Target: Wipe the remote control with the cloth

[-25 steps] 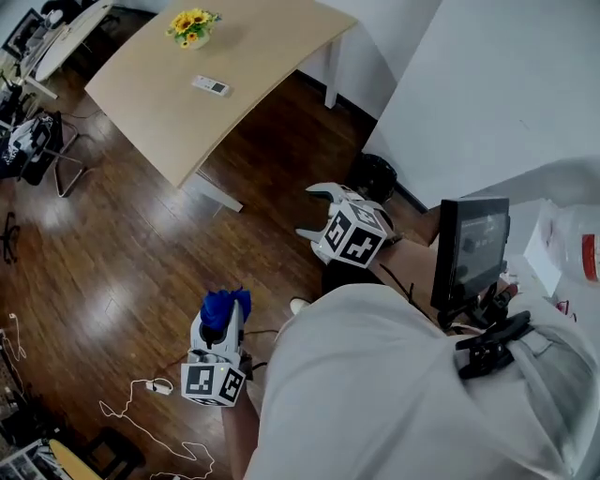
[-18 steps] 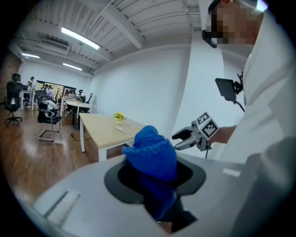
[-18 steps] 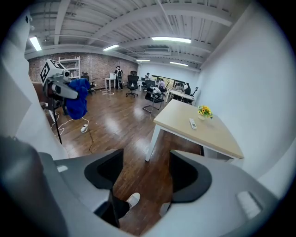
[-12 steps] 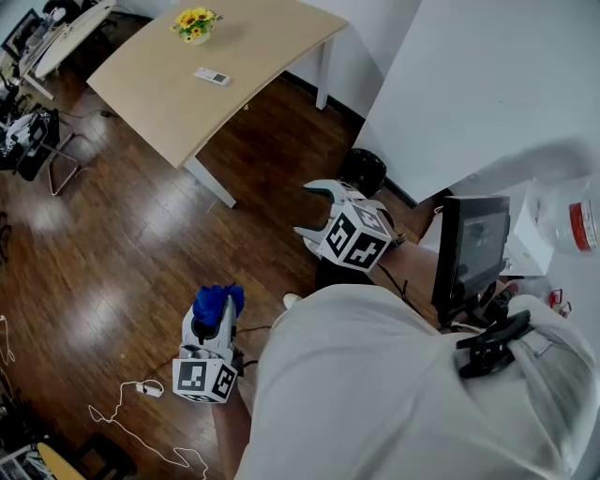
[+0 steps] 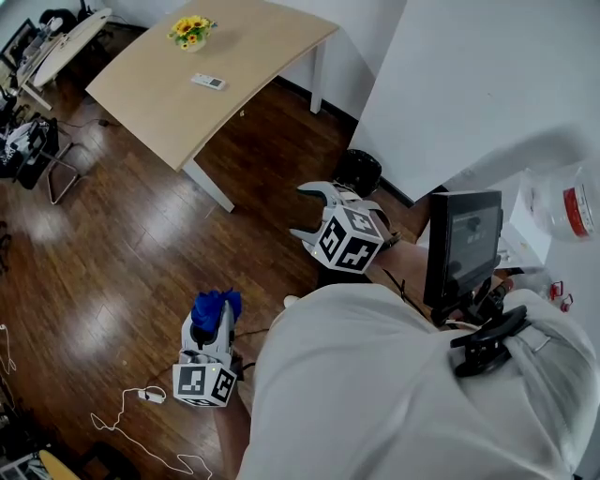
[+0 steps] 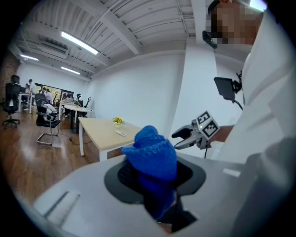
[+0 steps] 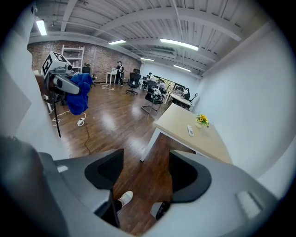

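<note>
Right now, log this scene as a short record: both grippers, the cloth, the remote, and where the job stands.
left gripper: shut on the blue cloth
right gripper: jaws apart, nothing between them
remote: flat on the wooden table, near the flowers
person: standing on the wood floor, well away from the table
job: wiping not yet begun; cloth and remote far apart

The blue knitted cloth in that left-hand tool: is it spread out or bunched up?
Bunched up: the blue knitted cloth sits as a crumpled wad pinched between the left gripper's jaws.
</note>
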A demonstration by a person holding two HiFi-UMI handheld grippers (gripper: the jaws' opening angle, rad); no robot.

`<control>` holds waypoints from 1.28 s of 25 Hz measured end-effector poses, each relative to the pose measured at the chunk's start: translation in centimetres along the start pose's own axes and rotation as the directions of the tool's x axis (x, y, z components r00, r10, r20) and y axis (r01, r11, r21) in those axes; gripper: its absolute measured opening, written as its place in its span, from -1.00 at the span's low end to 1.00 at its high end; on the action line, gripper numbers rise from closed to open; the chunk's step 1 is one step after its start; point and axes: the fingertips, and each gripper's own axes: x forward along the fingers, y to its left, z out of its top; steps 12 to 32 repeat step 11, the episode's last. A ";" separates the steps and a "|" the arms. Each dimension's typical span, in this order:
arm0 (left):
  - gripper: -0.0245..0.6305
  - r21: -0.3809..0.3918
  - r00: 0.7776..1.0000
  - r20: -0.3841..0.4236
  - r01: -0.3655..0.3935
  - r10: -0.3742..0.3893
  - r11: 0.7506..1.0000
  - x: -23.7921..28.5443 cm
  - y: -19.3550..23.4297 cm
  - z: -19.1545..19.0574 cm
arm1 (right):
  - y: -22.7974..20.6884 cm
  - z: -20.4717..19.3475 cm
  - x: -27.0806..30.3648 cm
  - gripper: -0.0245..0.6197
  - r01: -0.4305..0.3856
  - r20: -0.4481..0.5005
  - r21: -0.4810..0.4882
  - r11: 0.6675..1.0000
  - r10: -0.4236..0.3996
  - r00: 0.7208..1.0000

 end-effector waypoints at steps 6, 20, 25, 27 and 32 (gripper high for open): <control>-0.48 -0.007 1.000 -0.008 -0.013 0.013 1.000 -1.1 -0.6 -0.5 | 0.8 0.5 -0.8 0.04 0.002 0.018 -0.005 1.000 -0.002 1.000; -0.48 -0.004 1.000 -0.003 -0.017 0.017 1.000 0.4 -1.2 -1.1 | 0.3 -0.8 -0.4 0.04 -0.009 0.019 -0.013 1.000 0.009 1.000; -0.48 -0.004 1.000 -0.003 -0.017 0.017 1.000 0.4 -1.2 -1.1 | 0.3 -0.8 -0.4 0.04 -0.009 0.019 -0.013 1.000 0.009 1.000; -0.48 -0.004 1.000 -0.003 -0.017 0.017 1.000 0.4 -1.2 -1.1 | 0.3 -0.8 -0.4 0.04 -0.009 0.019 -0.013 1.000 0.009 1.000; -0.48 -0.004 1.000 -0.003 -0.017 0.017 1.000 0.4 -1.2 -1.1 | 0.3 -0.8 -0.4 0.04 -0.009 0.019 -0.013 1.000 0.009 1.000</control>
